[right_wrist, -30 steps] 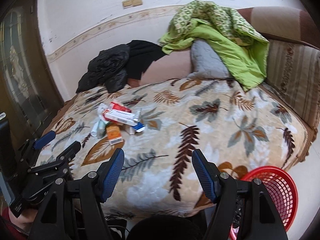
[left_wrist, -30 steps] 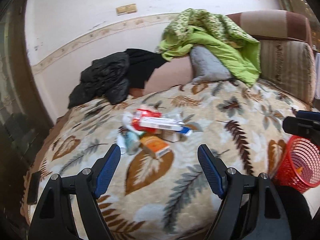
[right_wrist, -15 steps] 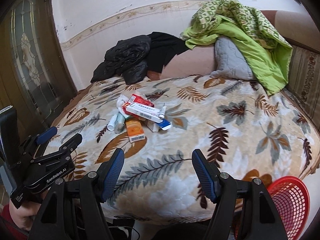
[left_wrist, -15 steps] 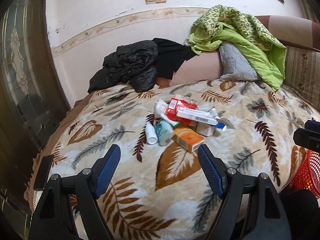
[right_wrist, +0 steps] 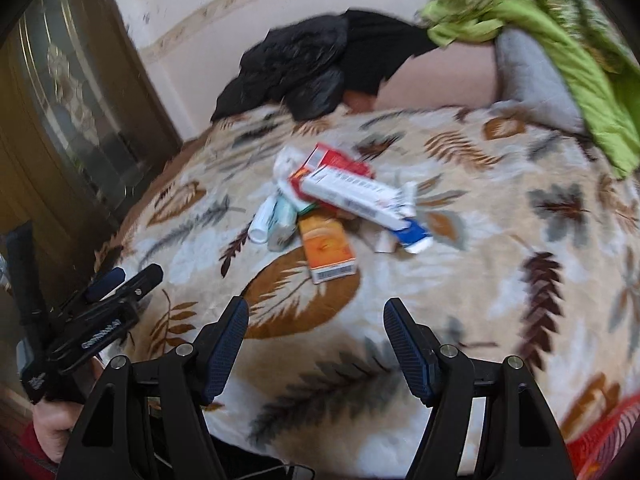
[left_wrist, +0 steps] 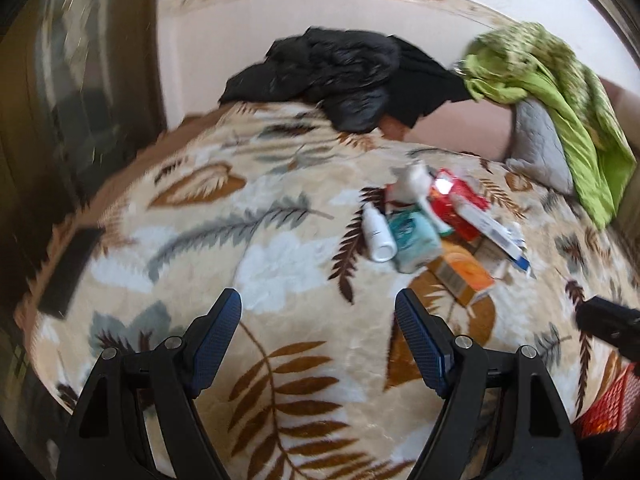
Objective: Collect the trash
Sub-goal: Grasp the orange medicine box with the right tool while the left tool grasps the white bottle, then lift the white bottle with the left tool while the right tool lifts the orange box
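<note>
Bed w/ leaf-print blanket [right_wrist: 460, 280] fills both views & carries everything; landmark = the trash pile [right_wrist: 332, 208] lying on it.

Behind the pile, by the wall: black jacket [right_wrist: 296, 68] heaped up. Behind & to the pile's right: green quilt [right_wrist: 560, 40] draped over a grey pillow [right_wrist: 528, 80]. Prob. just bedding & clothes, not part of the job.

Red basket [right_wrist: 608, 432] sits low, off the bed edge, near-right of the pile – likely the drop spot, set where either hand can swing to it.

Pile itself, big to small: long white box w/ blue end [right_wrist: 360, 200] lies across the top; red packet [right_wrist: 340, 160] under it at the back; orange box [right_wrist: 326, 252] on the near side, flat, free of the rest so prob. the easiest first grab; teal packet [left_wrist: 412, 240] just left of centre; small white bottle [left_wrist: 376, 234] on its side at the pile's left edge. All bunched & touching, so picking one may shift its neighbours.

Left gripper [left_wrist: 318, 340]: jaws apart, nothing between, hovering short of the pile on its near-left side. Right gripper [right_wrist: 316, 344]: same, jaws apart & empty, near side of the pile, roughly below the orange box. Both angled down at the blanket, jaws wide enough for a box. Nothing collected yet as far as shown.
</note>
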`<state>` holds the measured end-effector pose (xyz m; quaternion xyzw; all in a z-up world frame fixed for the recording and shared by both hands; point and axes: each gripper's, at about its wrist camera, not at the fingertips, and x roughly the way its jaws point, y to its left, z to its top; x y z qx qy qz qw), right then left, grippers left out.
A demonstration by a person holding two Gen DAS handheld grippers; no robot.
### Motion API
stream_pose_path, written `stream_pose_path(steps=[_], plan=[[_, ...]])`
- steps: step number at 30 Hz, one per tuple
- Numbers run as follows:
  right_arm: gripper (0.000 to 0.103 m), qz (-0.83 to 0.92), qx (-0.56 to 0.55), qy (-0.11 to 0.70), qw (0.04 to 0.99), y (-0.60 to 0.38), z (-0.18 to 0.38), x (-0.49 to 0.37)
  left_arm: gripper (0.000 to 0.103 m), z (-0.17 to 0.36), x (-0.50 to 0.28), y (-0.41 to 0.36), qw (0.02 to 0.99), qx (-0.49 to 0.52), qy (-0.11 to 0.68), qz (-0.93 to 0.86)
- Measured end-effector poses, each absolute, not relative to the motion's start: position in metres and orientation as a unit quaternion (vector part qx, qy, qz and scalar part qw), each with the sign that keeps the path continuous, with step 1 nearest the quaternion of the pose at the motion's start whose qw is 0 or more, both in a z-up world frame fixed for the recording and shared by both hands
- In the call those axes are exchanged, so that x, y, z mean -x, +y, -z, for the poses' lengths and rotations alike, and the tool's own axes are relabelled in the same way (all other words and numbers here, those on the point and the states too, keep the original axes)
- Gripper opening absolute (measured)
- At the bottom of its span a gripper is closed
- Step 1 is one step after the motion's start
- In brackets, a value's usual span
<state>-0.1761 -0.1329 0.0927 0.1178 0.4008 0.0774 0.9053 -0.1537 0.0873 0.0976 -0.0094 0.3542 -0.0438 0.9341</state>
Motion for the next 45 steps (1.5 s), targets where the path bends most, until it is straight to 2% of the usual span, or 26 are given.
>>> stream_pose_path(steps=[5,13,15,16,28,31,33,37,39,45], plan=[[0.074,-0.087,-0.117,0.447,0.882,-0.119,-0.061,0.115,0.078,-0.081,0.138,0.096,0.923,0.037,0.379,0.056],[0.074,-0.069,-0.096,0.475,0.872,-0.112,-0.027,0.05,0.078,-0.074,0.117,0.098,0.915,0.064,0.389,0.085],[0.066,-0.069,-0.102,0.485,0.866,-0.112,-0.02,0.044,0.078,-0.073,0.109,0.098,0.912,0.075,0.394,0.089],[0.052,-0.071,-0.107,0.489,0.863,-0.113,-0.017,0.042,0.078,-0.073,0.102,0.096,0.91,0.082,0.397,0.091],[0.052,-0.08,-0.119,0.481,0.865,-0.133,-0.037,0.105,0.077,-0.044,0.006,0.06,0.867,0.139,0.462,0.122],[0.052,-0.077,-0.13,0.476,0.867,-0.143,-0.04,0.111,0.065,-0.038,-0.013,0.044,0.864,0.131,0.471,0.119],[0.052,-0.077,-0.144,0.477,0.864,-0.149,-0.04,0.11,0.05,-0.028,-0.025,0.036,0.861,0.117,0.483,0.11],[0.052,-0.081,-0.15,0.479,0.861,-0.152,-0.038,0.108,0.046,-0.022,-0.032,0.023,0.868,0.071,0.481,0.102],[0.052,-0.083,-0.146,0.479,0.862,-0.149,-0.039,0.106,0.03,-0.021,-0.032,0.024,0.871,0.063,0.478,0.096],[0.052,-0.086,-0.128,0.467,0.871,-0.138,-0.045,0.107,0.029,-0.027,-0.003,0.038,0.87,0.054,0.477,0.108]])
